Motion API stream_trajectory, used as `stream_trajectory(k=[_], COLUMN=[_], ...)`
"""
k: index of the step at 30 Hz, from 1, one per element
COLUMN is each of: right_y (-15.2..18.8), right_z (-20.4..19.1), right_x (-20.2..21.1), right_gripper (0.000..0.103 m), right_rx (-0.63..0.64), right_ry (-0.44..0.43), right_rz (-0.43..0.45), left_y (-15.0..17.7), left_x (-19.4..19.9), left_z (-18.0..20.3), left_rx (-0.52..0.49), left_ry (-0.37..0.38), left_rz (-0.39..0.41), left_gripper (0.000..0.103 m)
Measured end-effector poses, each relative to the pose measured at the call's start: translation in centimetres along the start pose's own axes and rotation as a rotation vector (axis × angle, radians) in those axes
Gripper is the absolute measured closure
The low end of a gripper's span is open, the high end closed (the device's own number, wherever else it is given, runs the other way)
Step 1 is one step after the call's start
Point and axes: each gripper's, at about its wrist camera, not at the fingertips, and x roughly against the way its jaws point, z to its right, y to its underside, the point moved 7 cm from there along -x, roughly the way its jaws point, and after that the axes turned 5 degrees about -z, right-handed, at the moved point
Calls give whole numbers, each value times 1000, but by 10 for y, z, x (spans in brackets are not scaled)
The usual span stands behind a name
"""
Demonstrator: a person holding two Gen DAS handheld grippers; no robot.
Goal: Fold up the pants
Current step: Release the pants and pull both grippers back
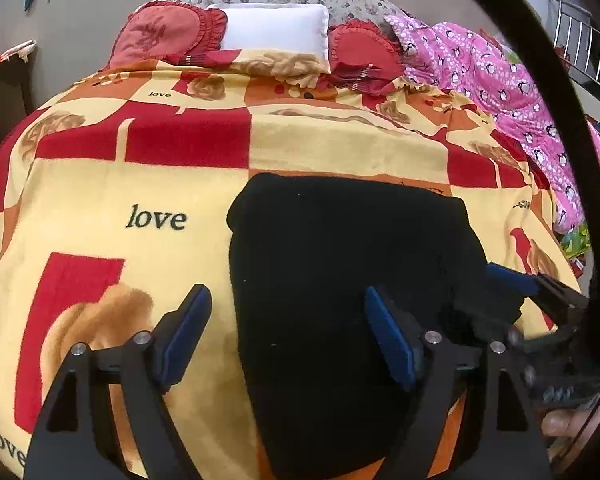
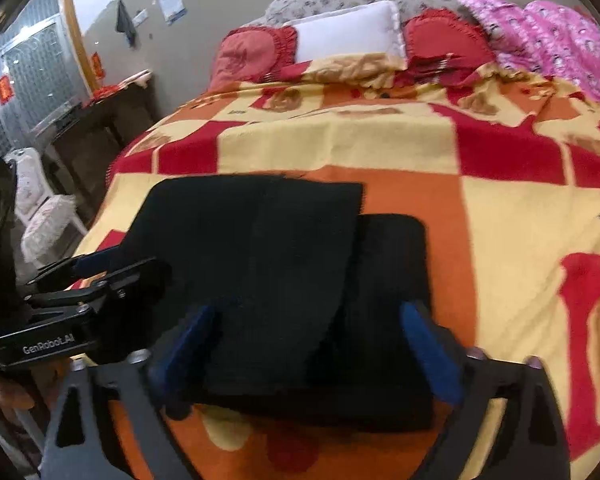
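The black pants (image 1: 340,280) lie folded in a compact stack on the patterned bed blanket; they also show in the right wrist view (image 2: 292,280). My left gripper (image 1: 288,328) is open, hovering over the stack's left edge, with one blue pad over the blanket and one over the pants. My right gripper (image 2: 308,344) is open, its blue pads straddling the near end of the stack. The right gripper also shows in the left wrist view (image 1: 540,296) at the stack's right side. The left gripper also shows in the right wrist view (image 2: 96,272) at the stack's left edge.
The yellow, red and orange "love" blanket (image 1: 140,184) covers the bed. Red frilled cushions (image 1: 168,32) and a white pillow (image 1: 276,28) lie at the head. A pink quilt (image 1: 500,76) is heaped at the right. A dark table (image 2: 96,120) and a white chair (image 2: 40,216) stand left of the bed.
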Motion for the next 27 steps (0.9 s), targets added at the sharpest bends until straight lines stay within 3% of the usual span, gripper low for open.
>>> stream_trajectory(k=[3,9,13,15,17,27], right_y=[4,3,0,2,8,5], right_z=[-7,-3,-5,1,5,-22], right_x=[0,16,28,20,15,64], right_gripper=[1,0,0,1,2,0], right_rx=[38,-40,-35,-63,-93,-53], right_ry=[58,30,35,76,62,74], right_rz=[19,24,79,44,28,122], left_y=[0,1,3,5,7,16], left_x=[1,6,11,13,19,56], left_z=[1,2,1,0,0,-7], left_rx=[-12,-10,-6,-6,-9,-13], left_ry=[-11,-13,-20,-25,-29,-65], left_rz=[3,4,10,9,17,92], left_gripper=[24,24,24,24,24,24])
